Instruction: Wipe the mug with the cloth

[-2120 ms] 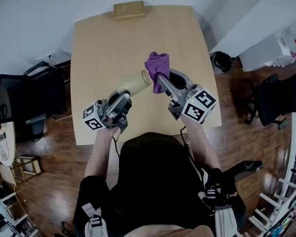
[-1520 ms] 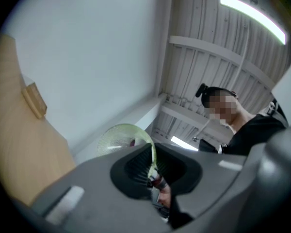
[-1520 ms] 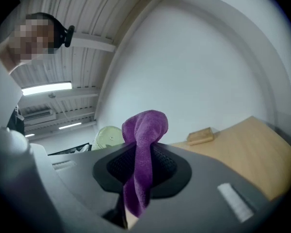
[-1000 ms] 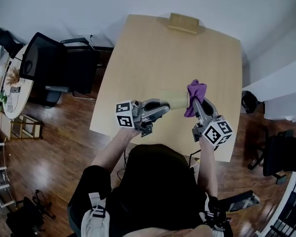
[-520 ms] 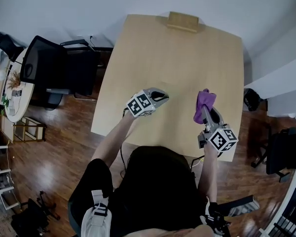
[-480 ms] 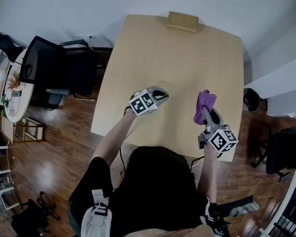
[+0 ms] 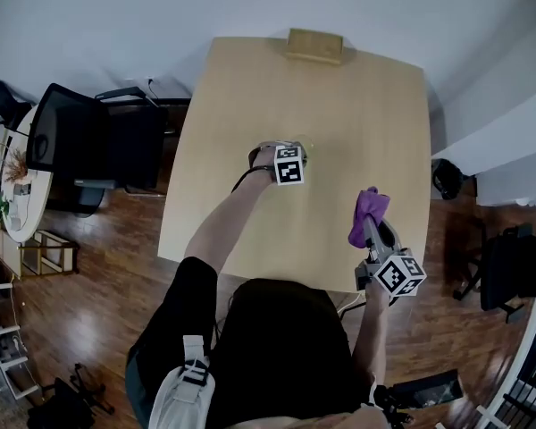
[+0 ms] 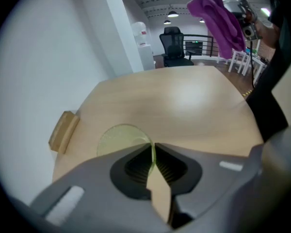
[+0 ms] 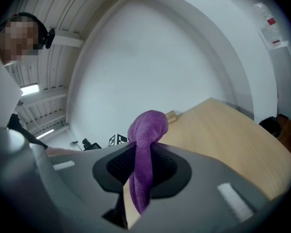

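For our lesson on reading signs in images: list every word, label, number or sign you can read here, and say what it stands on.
No words or numbers can be read.
Left marker cube and right marker cube: black-and-white square patterns only, no letters.
Red label on the white appliance: too blurred to read.

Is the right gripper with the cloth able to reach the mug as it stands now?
Probably yes. Bare table lies between the right gripper, shut on the cloth, and the mug. The left gripper pinches the mug's rim, so that part is covered.
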